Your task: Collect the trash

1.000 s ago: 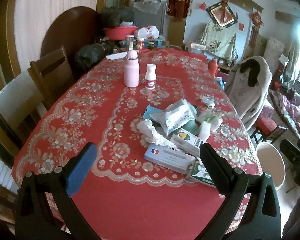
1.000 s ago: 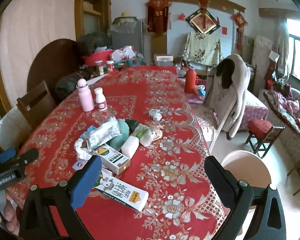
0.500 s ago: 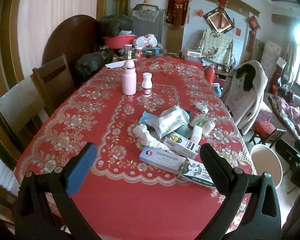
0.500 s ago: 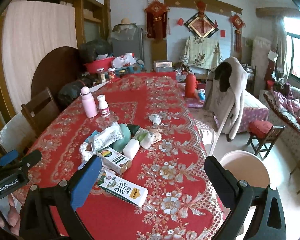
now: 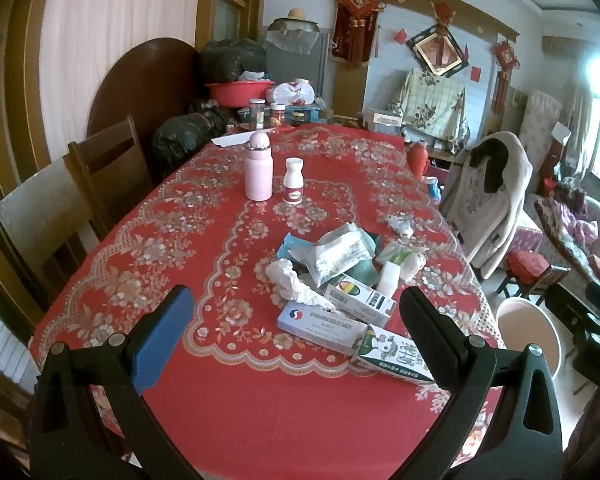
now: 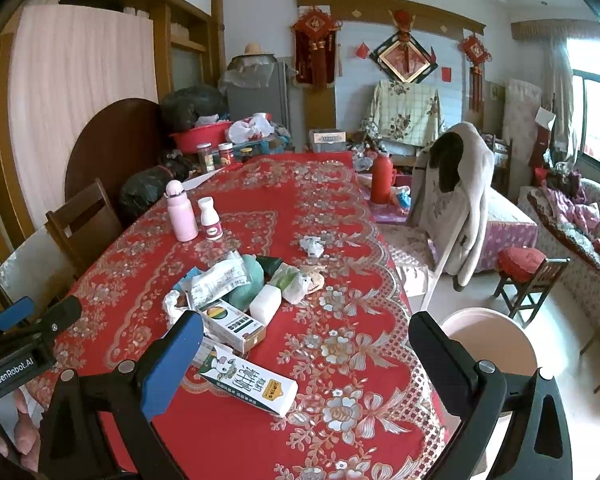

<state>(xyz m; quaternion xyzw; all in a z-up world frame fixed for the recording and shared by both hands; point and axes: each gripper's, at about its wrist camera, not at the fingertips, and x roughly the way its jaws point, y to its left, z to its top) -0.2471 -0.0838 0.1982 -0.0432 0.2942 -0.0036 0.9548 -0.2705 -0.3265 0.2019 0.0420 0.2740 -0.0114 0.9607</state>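
A pile of trash lies on the red floral tablecloth [image 5: 188, 240]: a green and white carton [image 6: 248, 380], a small box with a coloured circle [image 6: 232, 322], a blue and white box [image 5: 320, 326], a crumpled tissue [image 5: 292, 280], a plastic packet [image 5: 336, 254] and a paper ball [image 6: 312, 246]. A pink bin [image 6: 496, 344] stands on the floor at the table's right. My left gripper [image 5: 296, 312] is open and empty, above the table's near end. My right gripper [image 6: 306, 340] is open and empty, above the carton.
A pink flask [image 5: 259, 174] and a white bottle [image 5: 293, 186] stand further up the table. Wooden chairs [image 5: 108, 172] line the left side. A chair draped with a coat [image 6: 456, 200] stands right. Jars and a red basin [image 5: 236, 92] sit at the far end.
Both grippers have drawn back and risen slightly, so more of the table and room shows. Both stay open and empty. The trash has not moved.
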